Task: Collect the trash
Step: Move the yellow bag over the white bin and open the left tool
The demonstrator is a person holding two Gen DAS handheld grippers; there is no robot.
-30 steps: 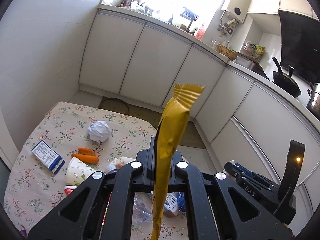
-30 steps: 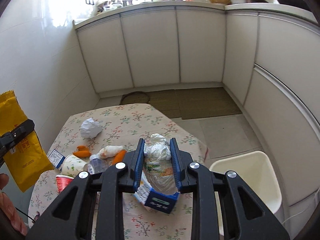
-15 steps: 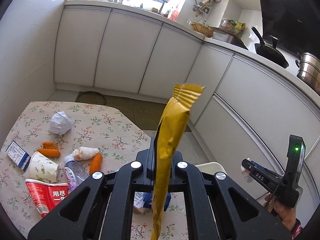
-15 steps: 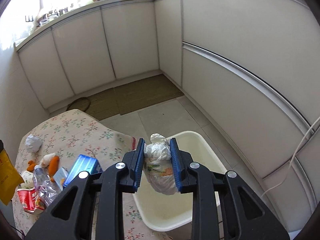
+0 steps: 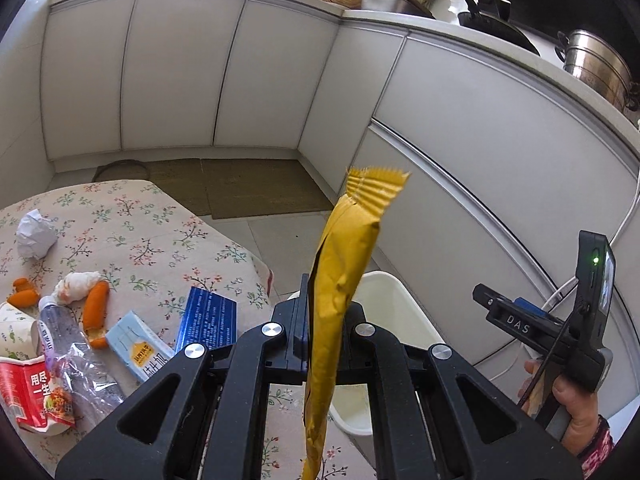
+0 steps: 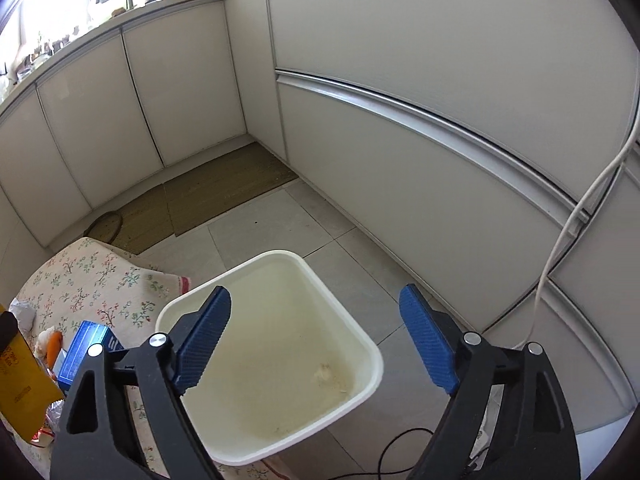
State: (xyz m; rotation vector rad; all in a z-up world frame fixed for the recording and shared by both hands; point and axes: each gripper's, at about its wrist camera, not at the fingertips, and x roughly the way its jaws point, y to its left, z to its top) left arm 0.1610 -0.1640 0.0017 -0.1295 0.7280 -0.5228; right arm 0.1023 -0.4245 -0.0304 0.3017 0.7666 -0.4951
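My left gripper (image 5: pixel 326 320) is shut on a long yellow wrapper (image 5: pixel 348 264) that stands upright between its jaws, over the table's corner beside the white bin (image 5: pixel 404 312). In the right wrist view, my right gripper (image 6: pixel 316 300) hangs above the bin (image 6: pixel 280 256). Its blue pads (image 6: pixel 204 340) are opening wide, with nothing between them. A small pale lump (image 6: pixel 326 372) lies on the bin's floor. The yellow wrapper (image 6: pixel 20 384) shows at the left edge of that view.
On the floral tablecloth (image 5: pixel 160 240) lie a crumpled paper ball (image 5: pixel 35 234), carrot pieces (image 5: pixel 96 308), a squashed plastic bottle (image 5: pixel 60 340), a blue box (image 5: pixel 208 320), a pale blue packet (image 5: pixel 138 346) and a red cup (image 5: pixel 32 396). White cabinets (image 6: pixel 400 160) curve around the tiled floor. A white cable (image 6: pixel 560 240) hangs at the right.
Both grippers swung from the table towards the bin. The right gripper, shut on a white wad before, has opened and the wad has left its jaws.
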